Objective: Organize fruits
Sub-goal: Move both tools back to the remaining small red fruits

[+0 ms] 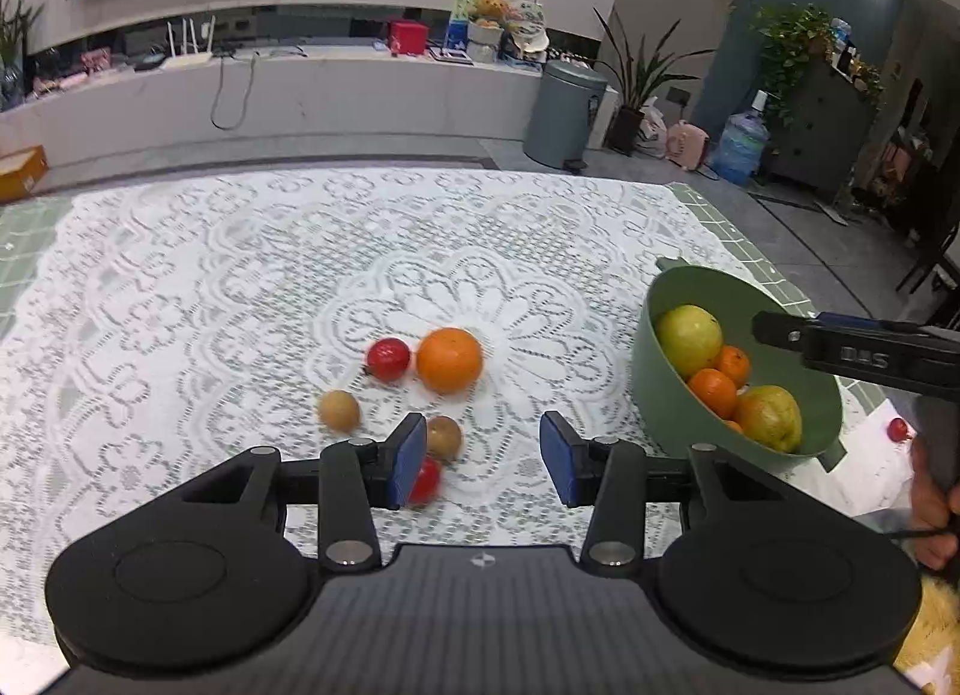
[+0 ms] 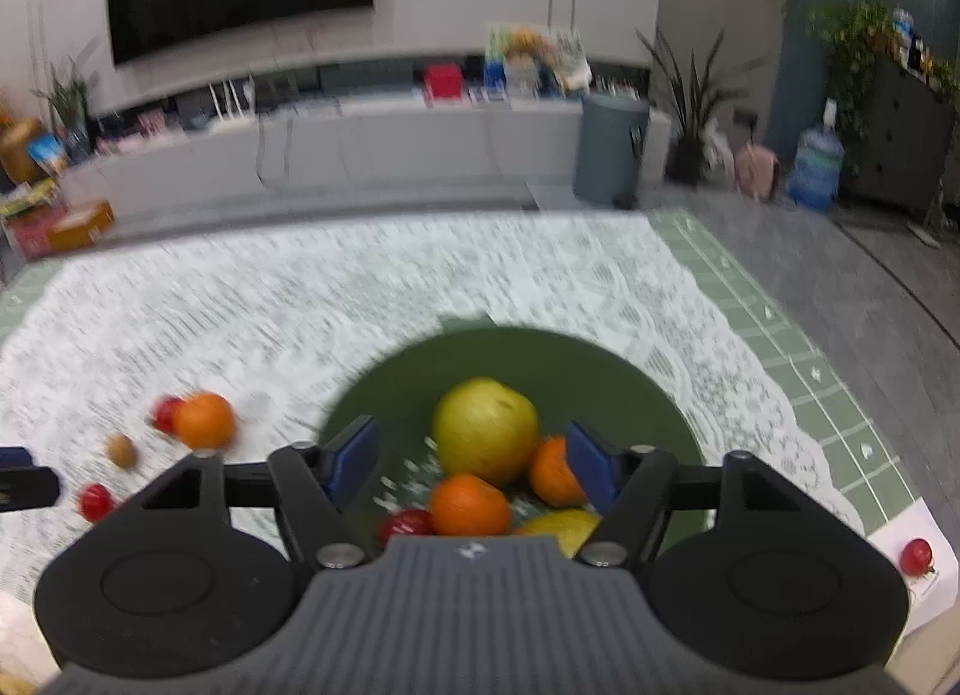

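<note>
While fruit lies in two groups on the lace cloth (image 1: 180,275), read from left to right:

Loose fruit: big orange (image 1: 449,360), red fruit (image 1: 388,358), two brown fruits and another red one, left of the bowl.

Left gripper (image 1: 483,458): jaws spread, pinching nothing; one brown fruit (image 1: 444,437) sits just beyond its left pad.

Green bowl (image 1: 660,395): holds pears (image 1: 688,339) and small oranges.

Right gripper (image 2: 474,464): jaws spread, empty, hovering over the bowl.

Stray red fruit (image 2: 916,556): right of the bowl, near the table edge.

Risk: round fruit may roll away if a pad nudges it; the stray could fall off.
</note>
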Tool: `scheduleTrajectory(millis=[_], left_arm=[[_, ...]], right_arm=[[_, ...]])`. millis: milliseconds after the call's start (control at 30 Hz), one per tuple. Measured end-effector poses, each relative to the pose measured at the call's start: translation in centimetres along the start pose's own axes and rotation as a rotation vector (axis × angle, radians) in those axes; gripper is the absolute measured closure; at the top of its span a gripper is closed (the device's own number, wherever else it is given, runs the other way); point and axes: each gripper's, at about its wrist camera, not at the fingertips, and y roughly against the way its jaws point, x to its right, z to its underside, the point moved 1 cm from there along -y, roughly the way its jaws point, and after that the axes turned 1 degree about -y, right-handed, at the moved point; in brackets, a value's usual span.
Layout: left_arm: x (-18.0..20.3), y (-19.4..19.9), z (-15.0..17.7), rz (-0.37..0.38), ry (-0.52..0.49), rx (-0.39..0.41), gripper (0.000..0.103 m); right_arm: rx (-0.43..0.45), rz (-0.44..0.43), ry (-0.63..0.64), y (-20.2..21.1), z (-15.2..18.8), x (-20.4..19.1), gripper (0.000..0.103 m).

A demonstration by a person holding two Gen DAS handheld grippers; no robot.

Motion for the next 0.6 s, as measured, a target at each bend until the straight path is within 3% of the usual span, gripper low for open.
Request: scheduleTrajectory(millis=[100,267,333,400,600], left_arm=[[-0.2,0.4,0.0,-0.027,-0.009,0.023,0.051],[-0.9,0.9,0.5,-0.105,-0.037,0.110,0.051],[-1.5,1.0,0.7,-0.125,-0.033,0.136,0.045],[-2.2,1.0,0.7,-0.124,-0.018,0.129,0.036],[-4.3,-0.5,0.4,-0.078,0.018,0.049,0.033]], right_arm=[[0.043,-0.050,0.000,1.6,0.2,-1.4,0.034],[0.043,-0.149,0.033,2.3,0.8,-4.6,0.034],[0.025,-0.187,0.042,2.0,1.3,-5.9,0.034],[0.002,-0.217,0.053,1.5,1.9,-7.1,0.034],[-0.037,-0.255,0.142,0.4,3.2,-10.5,0.034]])
